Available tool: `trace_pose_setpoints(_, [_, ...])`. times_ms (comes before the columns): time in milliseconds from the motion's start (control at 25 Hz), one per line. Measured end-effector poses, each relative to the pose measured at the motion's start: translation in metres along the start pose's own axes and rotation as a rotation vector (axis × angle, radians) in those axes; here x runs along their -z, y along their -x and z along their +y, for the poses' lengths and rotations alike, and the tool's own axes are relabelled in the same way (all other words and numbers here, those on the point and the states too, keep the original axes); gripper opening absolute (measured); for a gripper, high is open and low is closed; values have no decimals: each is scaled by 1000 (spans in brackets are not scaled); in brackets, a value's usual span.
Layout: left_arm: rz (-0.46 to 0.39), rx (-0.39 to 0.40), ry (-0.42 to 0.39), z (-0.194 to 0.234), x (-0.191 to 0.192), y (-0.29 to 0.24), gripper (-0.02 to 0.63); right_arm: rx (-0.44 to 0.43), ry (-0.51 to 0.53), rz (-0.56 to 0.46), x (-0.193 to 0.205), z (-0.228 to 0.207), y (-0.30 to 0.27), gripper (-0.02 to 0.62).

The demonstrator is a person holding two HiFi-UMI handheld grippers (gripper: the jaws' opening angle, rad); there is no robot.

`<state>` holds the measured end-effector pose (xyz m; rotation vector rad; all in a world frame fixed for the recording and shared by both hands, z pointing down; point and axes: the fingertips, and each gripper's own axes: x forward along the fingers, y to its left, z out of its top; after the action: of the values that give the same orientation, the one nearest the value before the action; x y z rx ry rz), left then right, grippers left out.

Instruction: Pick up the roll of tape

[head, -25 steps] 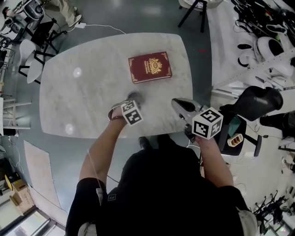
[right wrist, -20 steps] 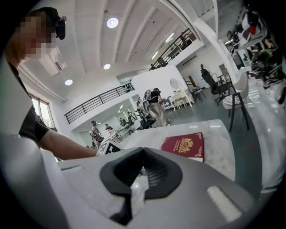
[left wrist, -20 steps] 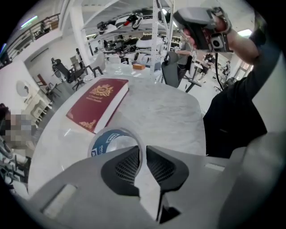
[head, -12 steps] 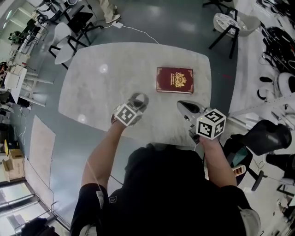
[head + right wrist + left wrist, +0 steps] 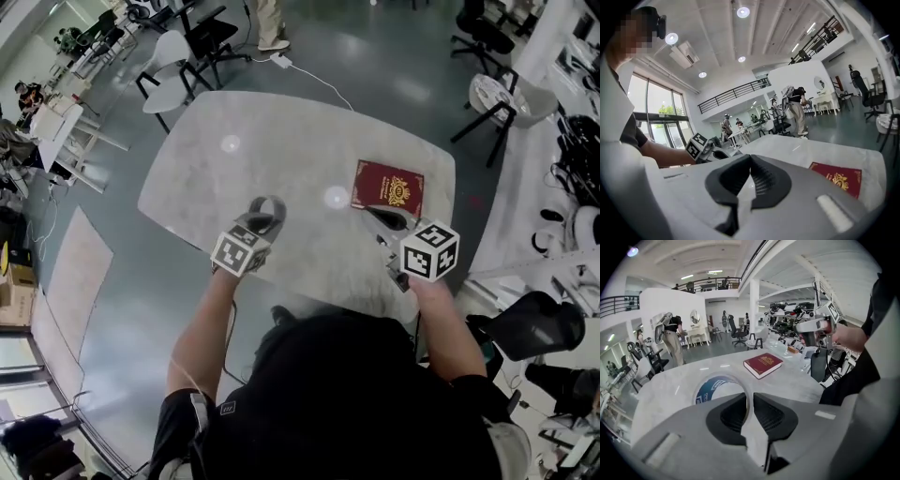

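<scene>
The roll of tape (image 5: 267,210) is a clear ring with blue print on its inner core (image 5: 708,386). It hangs above the marble table (image 5: 281,150), and my left gripper (image 5: 258,223) is shut on its wall, one jaw inside the ring and one outside. In the left gripper view the ring's edge runs between the pads (image 5: 749,399). My right gripper (image 5: 381,218) hovers at the near edge of the red book (image 5: 388,188). Its jaws are shut with nothing between them (image 5: 749,164).
The red book (image 5: 762,364) lies flat near the table's right end. Office chairs (image 5: 202,37) and a white cable (image 5: 314,75) are on the floor beyond the table. More chairs (image 5: 502,98) and cluttered gear stand at the right.
The left gripper has risen from the tabletop with the tape and rolled its wrist. The right gripper has moved forward toward the book. The head camera's view has shifted.
</scene>
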<state>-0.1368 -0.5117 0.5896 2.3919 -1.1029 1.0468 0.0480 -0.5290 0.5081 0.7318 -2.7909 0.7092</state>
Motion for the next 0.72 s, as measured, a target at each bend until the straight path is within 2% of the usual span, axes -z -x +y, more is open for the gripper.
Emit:
trace_pose_setpoints(320, [-177,-83,17,43,-3,86,57,-12,94,-36,-44,59,-59,3])
trace_pose_setpoints(520, [-328,-159,35,72,-12,146,57,-13,146,-112,-75,96,-83,3])
trace_pose_setpoints(720, [-491,-230,115,100,-19,209,55,-50,200,-198,-102,137,-100,2])
